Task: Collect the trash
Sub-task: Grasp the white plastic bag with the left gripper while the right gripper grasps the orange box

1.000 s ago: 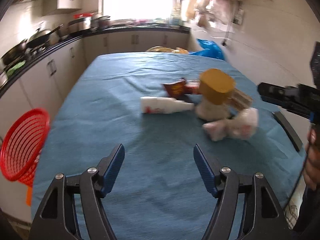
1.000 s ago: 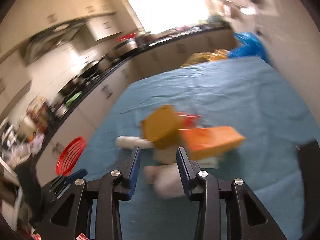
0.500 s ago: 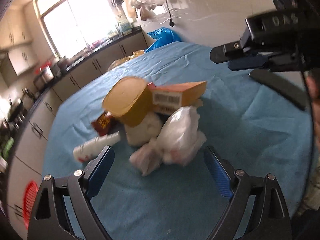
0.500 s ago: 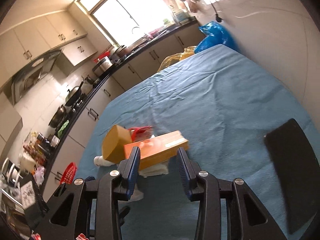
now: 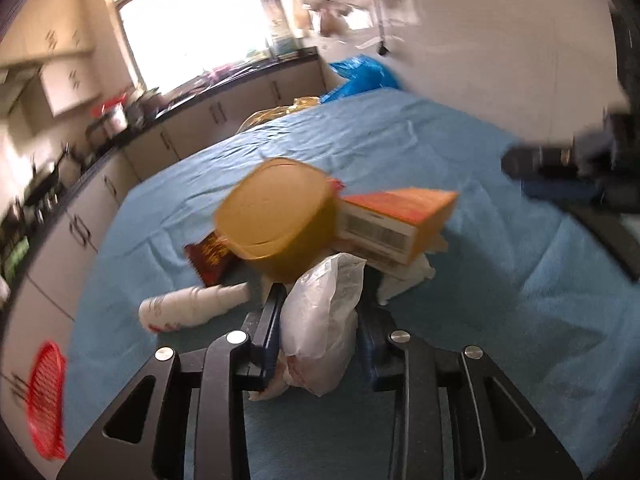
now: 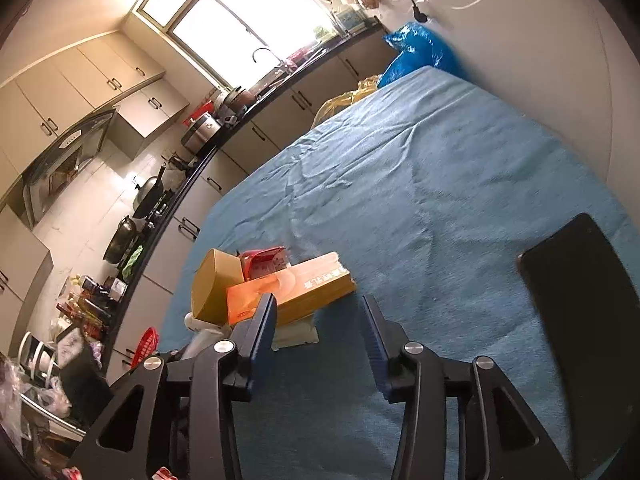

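A heap of trash lies on the blue tablecloth (image 5: 400, 140): a yellow tub (image 5: 276, 220), an orange box (image 5: 400, 216), a dark red snack wrapper (image 5: 210, 256), a white bottle (image 5: 188, 310) and a white plastic bag (image 5: 320, 328). My left gripper (image 5: 324, 292) has the bag between its closing jaws, and both pads press into it. In the right wrist view, my right gripper (image 6: 318, 304) hovers just right of the orange box (image 6: 304, 288) and yellow tub (image 6: 214, 284). Its jaws are opening and nothing is between them.
A red basket (image 5: 46, 396) hangs off the table's left side, by the kitchen counter. A blue bag (image 6: 420, 52) and a yellow bag (image 6: 344, 100) sit past the far edge. A flat black object (image 6: 584, 320) lies at the right edge, near the wall.
My left gripper came up to the heap and its wide jaws closed around the white plastic bag. My right gripper's jaws spread wider, beside the orange box.
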`<state>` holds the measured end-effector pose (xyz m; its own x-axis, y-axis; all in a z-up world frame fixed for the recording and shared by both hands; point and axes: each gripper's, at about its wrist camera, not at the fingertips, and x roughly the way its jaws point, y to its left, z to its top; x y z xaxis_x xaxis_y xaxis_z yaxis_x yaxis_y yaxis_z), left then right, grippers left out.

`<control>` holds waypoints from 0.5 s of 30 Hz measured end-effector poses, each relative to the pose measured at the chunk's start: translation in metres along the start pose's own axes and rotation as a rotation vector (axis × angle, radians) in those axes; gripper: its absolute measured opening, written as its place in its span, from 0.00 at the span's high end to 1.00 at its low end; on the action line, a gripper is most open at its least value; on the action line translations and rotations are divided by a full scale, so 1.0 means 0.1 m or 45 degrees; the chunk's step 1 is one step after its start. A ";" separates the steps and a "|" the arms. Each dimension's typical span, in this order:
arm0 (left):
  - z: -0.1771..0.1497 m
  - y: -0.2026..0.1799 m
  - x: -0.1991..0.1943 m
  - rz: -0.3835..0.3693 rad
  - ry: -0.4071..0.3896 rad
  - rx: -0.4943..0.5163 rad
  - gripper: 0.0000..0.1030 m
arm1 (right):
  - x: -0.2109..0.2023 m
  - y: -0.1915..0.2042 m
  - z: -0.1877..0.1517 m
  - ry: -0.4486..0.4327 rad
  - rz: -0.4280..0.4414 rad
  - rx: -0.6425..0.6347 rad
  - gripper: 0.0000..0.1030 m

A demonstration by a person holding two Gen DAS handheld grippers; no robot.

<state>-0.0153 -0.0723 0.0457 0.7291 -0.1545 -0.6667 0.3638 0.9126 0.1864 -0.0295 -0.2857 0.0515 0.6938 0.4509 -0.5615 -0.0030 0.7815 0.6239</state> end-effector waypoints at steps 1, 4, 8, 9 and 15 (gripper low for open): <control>-0.02 0.07 -0.04 -0.009 -0.003 -0.032 0.70 | 0.04 0.00 -0.01 0.016 0.014 0.011 0.49; -0.08 0.31 -0.15 -0.035 -0.023 -0.128 0.70 | 0.18 0.02 0.00 0.063 0.044 0.049 0.49; -0.17 0.62 -0.27 -0.013 -0.058 -0.226 0.70 | 0.42 0.02 0.00 0.137 0.082 0.131 0.49; -0.19 0.69 -0.28 -0.012 -0.062 -0.245 0.70 | 0.50 0.01 0.00 0.160 0.094 0.167 0.49; -0.27 0.94 -0.23 -0.030 -0.064 -0.335 0.70 | 0.78 -0.07 0.06 0.181 0.114 0.295 0.44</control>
<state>-0.0133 0.0277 0.0585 0.7526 -0.1891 -0.6307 0.2226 0.9745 -0.0267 0.0289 -0.2587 0.0064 0.5904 0.5821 -0.5590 0.1162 0.6241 0.7726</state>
